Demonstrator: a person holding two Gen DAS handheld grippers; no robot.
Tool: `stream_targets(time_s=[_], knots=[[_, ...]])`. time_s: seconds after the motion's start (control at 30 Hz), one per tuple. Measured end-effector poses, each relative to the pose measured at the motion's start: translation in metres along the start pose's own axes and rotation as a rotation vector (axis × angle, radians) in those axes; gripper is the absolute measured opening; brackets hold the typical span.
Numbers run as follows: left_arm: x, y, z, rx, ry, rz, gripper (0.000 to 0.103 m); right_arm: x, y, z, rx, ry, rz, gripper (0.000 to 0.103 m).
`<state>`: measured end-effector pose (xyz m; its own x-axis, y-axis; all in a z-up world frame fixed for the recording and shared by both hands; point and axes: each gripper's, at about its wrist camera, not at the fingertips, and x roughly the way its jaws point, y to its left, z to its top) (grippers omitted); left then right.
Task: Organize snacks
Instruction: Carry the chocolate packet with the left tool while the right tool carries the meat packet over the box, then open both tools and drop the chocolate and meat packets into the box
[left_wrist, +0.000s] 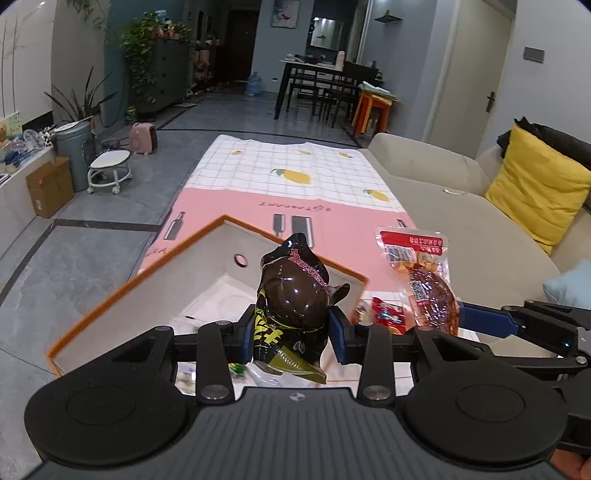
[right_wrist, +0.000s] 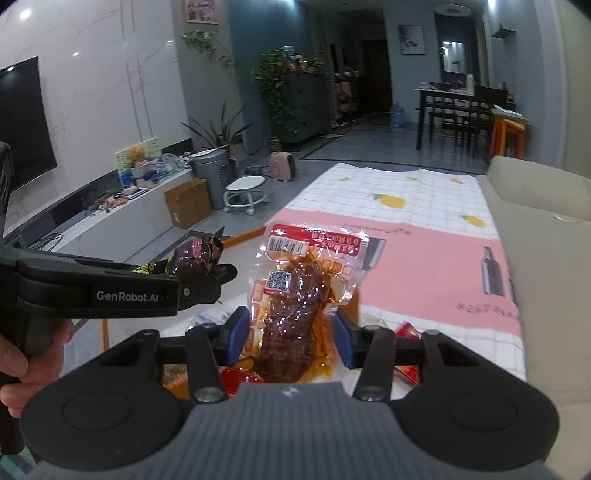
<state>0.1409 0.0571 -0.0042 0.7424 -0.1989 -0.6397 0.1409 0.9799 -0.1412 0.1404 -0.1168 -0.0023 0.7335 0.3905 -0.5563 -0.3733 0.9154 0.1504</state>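
The long table under a pink and white checked cloth (left_wrist: 295, 173) carried a white cardboard box with an orange rim (left_wrist: 122, 291), open and tilted in the view. Above its near corner, the left gripper (left_wrist: 291, 332) was closed on a glossy dark brown snack packet with yellow print (left_wrist: 291, 306). Beside it, the right gripper (right_wrist: 291, 332) was clamped around a clear vacuum packet of reddish-brown meat with a red label (right_wrist: 295, 295), held upright. Small red wrapped snacks (left_wrist: 386, 315) lay on the cloth; how many was unclear. The slippery foil could slide out, and the two grippers, being close, might collide.
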Motion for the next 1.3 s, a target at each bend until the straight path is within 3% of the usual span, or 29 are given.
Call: stream_targets(time_s=[0.23,0.57,0.9,1.3], knots=[[0.016,0.030,0.012,-0.020,0.059,0.027,0.044,0.037,0.015,0.021,-0.060,0.024,0.035,0.047],[0.057,0.067,0.007,-0.029,0.216,0.062,0.043,0.095,0.039,0.033,-0.212,0.117,0.037,0.046],[0.088,0.071,-0.006,0.044,0.329,0.091,0.044,0.141,0.047,0.025,-0.355,0.232,0.030,0.047],[0.116,0.075,-0.009,0.071,0.402,0.147,0.045,0.179,0.053,0.017,-0.444,0.330,0.025,0.048]])
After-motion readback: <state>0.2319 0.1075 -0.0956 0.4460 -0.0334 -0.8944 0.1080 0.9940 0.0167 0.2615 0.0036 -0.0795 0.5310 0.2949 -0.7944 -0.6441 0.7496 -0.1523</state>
